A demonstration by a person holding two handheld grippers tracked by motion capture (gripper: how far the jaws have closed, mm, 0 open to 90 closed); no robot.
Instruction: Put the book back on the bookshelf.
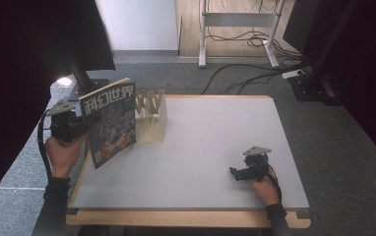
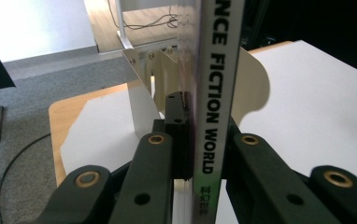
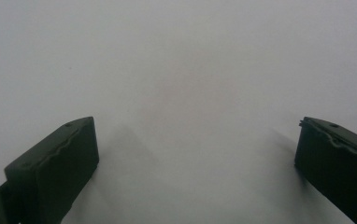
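Observation:
A magazine (image 1: 112, 123) with a colourful cover stands upright off the table's left edge, held by my left gripper (image 1: 80, 125), which is shut on its spine side. Along that gripper's jaws the spine (image 2: 216, 107) reads "SCIENCE FICTION WORLD" and sits clamped between the two black jaws, with my left gripper (image 2: 200, 140) pressed against both faces. Just behind the magazine stands a pale wooden slotted rack (image 1: 151, 115), whose dividers (image 2: 144, 93) show in the left gripper view. My right gripper (image 1: 235, 172) rests low over the white tabletop at the front right, open, its jaws (image 3: 197, 154) far apart with nothing between them.
The white tabletop (image 1: 215, 137) has a wooden rim (image 1: 186, 219) along the front. Grey floor (image 1: 333, 147) surrounds the table, with cables (image 1: 245, 73) and a desk frame (image 1: 203, 34) beyond the far edge and a dark stand base (image 1: 85, 88) at the left.

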